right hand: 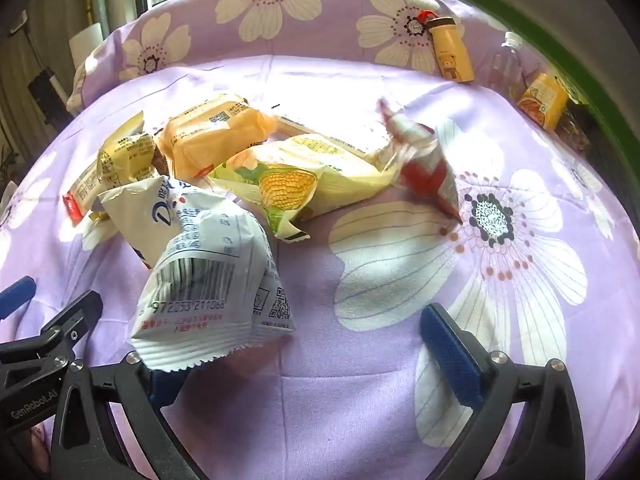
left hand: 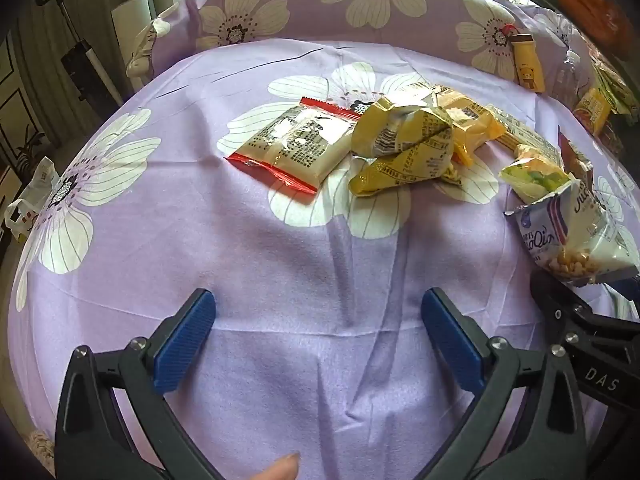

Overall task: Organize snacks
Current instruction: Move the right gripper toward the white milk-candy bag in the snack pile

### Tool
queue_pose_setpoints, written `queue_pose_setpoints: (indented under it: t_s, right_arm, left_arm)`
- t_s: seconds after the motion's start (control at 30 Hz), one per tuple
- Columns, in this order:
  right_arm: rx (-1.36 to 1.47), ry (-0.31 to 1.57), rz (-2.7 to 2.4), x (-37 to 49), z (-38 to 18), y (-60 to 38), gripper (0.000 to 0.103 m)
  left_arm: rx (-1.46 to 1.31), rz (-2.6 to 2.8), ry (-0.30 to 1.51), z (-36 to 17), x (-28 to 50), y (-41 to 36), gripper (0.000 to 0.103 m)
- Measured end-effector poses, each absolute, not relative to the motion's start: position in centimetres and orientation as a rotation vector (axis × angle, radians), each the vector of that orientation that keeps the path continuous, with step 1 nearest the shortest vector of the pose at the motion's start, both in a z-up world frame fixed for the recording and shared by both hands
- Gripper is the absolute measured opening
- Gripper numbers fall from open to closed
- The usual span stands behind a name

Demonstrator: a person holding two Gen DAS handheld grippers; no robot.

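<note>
On the bed, mid-cover: the snacks lie in a loose heap on the purple flowered bedspread (left hand: 160, 264), none sorted yet by the look of it.
Left gripper (left hand: 318, 320): fingers spread as wide as they go, nothing between them, hovering over bare cover near the bed's near edge.
Right gripper (right hand: 304, 344): fingers likewise fully apart and holding nothing; the white bag with a barcode (right hand: 208, 280) leans over its left finger, and I cannot tell whether it touches the pad.
Snack heap, left view: red-edged beige packet (left hand: 292, 146) flat and a little apart from the rest; crumpled yellow bag (left hand: 404, 142) just beside it, overlapping the packets behind.
Snack heap, right view: corn-print bag (right hand: 296, 184) in the middle, orange-yellow packet (right hand: 212, 136) behind it, red and white packet (right hand: 424, 164) tipped up toward the bed's right side.
Far edge: a yellow bear bottle (right hand: 450, 50) rests against the flowered pillow (right hand: 280, 12), well apart from the heap.
Likely step: choosing a first packet.
Doing it well: take the outliers first, the flat red-edged packet for the left, the white bag for the right. Close on a crimped seam or the bag's narrow side, not the puffed middle, which would slip or crush. Lift clear before moving sideways so neighbours are not dragged.
</note>
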State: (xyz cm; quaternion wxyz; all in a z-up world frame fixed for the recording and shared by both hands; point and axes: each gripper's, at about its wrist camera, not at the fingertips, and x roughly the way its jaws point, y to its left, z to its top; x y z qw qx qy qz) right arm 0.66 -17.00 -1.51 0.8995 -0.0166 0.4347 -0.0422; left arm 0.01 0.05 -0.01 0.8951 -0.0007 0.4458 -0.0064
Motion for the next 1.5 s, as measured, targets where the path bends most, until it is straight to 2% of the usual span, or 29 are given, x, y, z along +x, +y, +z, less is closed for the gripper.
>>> queue_pose_setpoints:
  t_s: [1.5]
  right_arm:
    - [-0.032, 0.896, -0.086, 0.69, -1.5, -17.04, 0.103]
  left_arm:
    - [0.008, -0.009, 0.922, -0.03, -0.04, 0.08, 0.103]
